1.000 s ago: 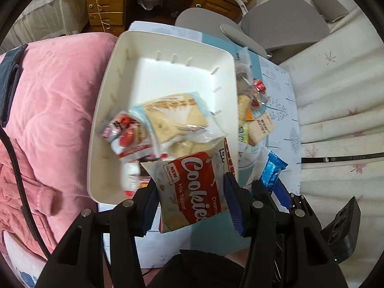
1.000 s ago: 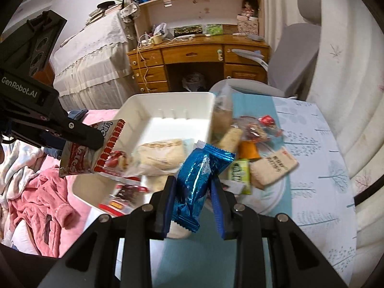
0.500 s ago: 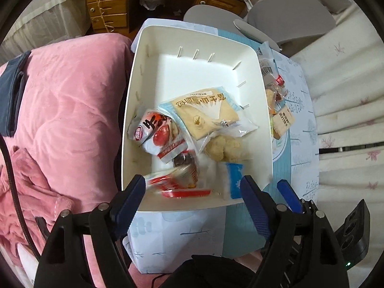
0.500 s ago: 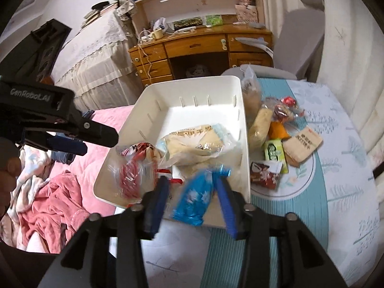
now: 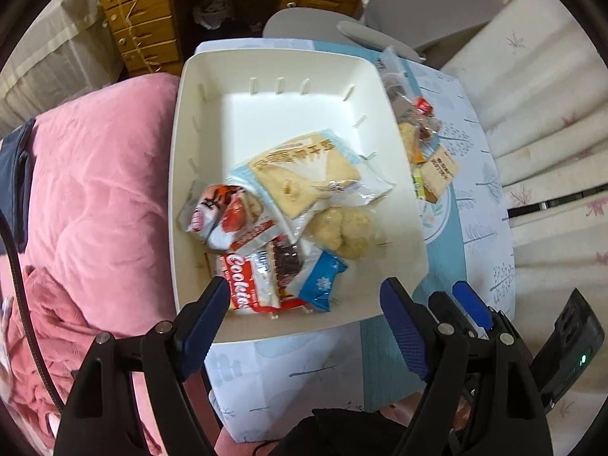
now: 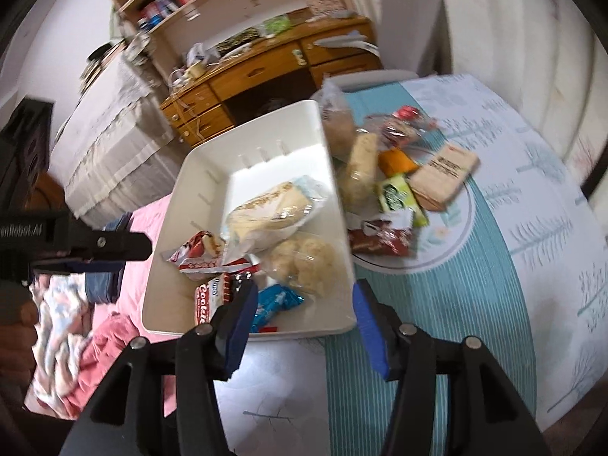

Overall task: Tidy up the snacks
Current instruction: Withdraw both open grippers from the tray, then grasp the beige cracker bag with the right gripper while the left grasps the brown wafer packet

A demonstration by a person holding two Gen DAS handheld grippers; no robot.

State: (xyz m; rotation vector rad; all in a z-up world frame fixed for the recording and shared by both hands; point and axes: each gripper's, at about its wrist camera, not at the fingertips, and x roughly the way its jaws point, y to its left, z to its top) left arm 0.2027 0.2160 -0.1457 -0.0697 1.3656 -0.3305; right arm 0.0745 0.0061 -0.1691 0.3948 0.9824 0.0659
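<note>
A white bin (image 5: pixel 182 152) stands at the table's left edge and holds several snack packs. Among them, by its near wall, lie a red-and-white Cookies pack (image 5: pixel 247 285) and a blue foil pack (image 5: pixel 321 281). My left gripper (image 5: pixel 304 288) hangs above that near end, open wide and holding nothing. My right gripper (image 6: pixel 304 292) hovers over the bin's near right corner. Its jaws are opening, with nothing between them, and the blue foil pack (image 6: pixel 275 302) lies loose below. More snacks sit on a round plate (image 6: pixel 456 243) right of the bin: a green pack (image 6: pixel 395 197), a tan pack (image 6: pixel 442 174) and a red-brown pack (image 6: pixel 380 239).
A pink blanket (image 5: pixel 95 190) lies left of the bin. The table carries a blue-and-white cloth (image 6: pixel 494 304). Behind it stand a grey chair (image 5: pixel 418 3) and a wooden desk (image 6: pixel 266 72) with shelves. White padded upholstery (image 5: pixel 551 95) runs along the right.
The left gripper opened and the Cookies pack dropped into the bin. The right gripper's jaws spread and the blue foil pack fell into the bin beside it. Both views rolled.
</note>
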